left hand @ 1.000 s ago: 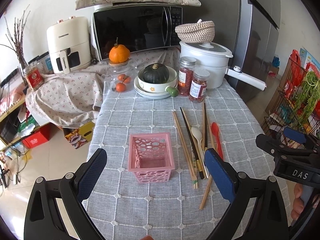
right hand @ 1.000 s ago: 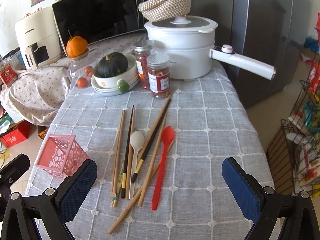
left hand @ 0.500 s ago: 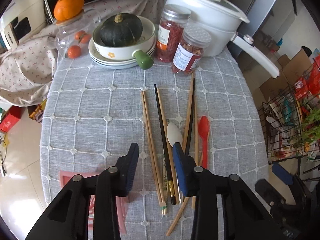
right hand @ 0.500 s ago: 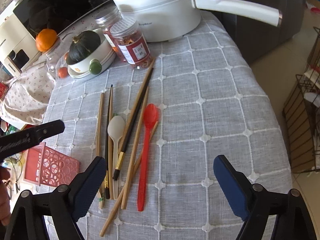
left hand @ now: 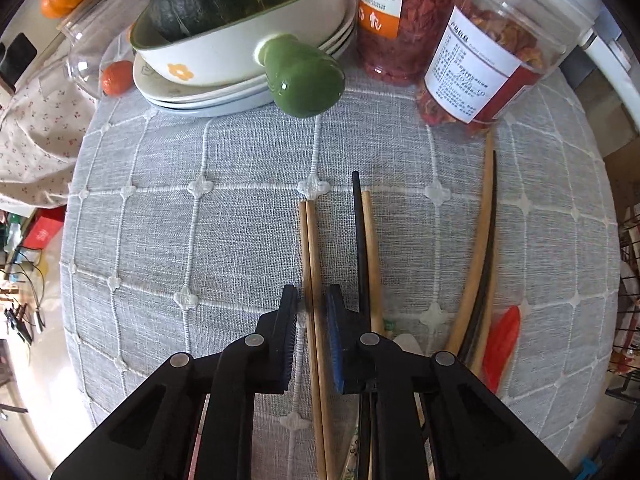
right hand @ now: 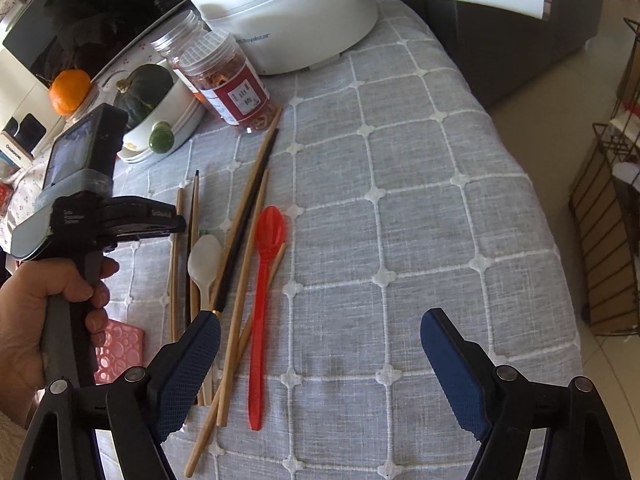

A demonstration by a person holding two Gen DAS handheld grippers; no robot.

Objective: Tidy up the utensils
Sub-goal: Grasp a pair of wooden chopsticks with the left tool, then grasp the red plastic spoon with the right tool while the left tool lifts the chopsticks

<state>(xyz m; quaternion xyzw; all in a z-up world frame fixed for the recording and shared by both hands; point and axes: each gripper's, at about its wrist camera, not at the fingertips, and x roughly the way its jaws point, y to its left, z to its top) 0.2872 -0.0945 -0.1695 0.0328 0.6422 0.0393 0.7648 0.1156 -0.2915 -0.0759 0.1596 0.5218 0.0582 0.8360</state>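
Observation:
Several chopsticks and two spoons lie on the grey checked cloth (left hand: pixel 200 240). My left gripper (left hand: pixel 312 296) points down over a pair of light wooden chopsticks (left hand: pixel 309 248). Its jaws are closing with that pair between them, and a thin gap still shows at each pad. A black chopstick (left hand: pixel 360 240) lies just to the right. In the right wrist view a hand (right hand: pixel 36 308) holds the left gripper (right hand: pixel 176 224). My right gripper (right hand: pixel 320 320) hangs open over bare cloth, right of the red spoon (right hand: pixel 266 280) and the white spoon (right hand: pixel 204 258). The pink basket (right hand: pixel 118 350) shows at the lower left.
At the back stand a bowl with a dark squash (left hand: pixel 240 20) on stacked plates, two jars of dried red food (left hand: pixel 480 52) and a white pot (right hand: pixel 288 20) with a long handle. A wire rack (right hand: pixel 608 240) stands past the table's right edge.
My left gripper has dropped and moved forward from above the pink basket to the chopsticks, and its jaws have narrowed from wide to nearly shut. The right gripper has sunk and tilted down a little.

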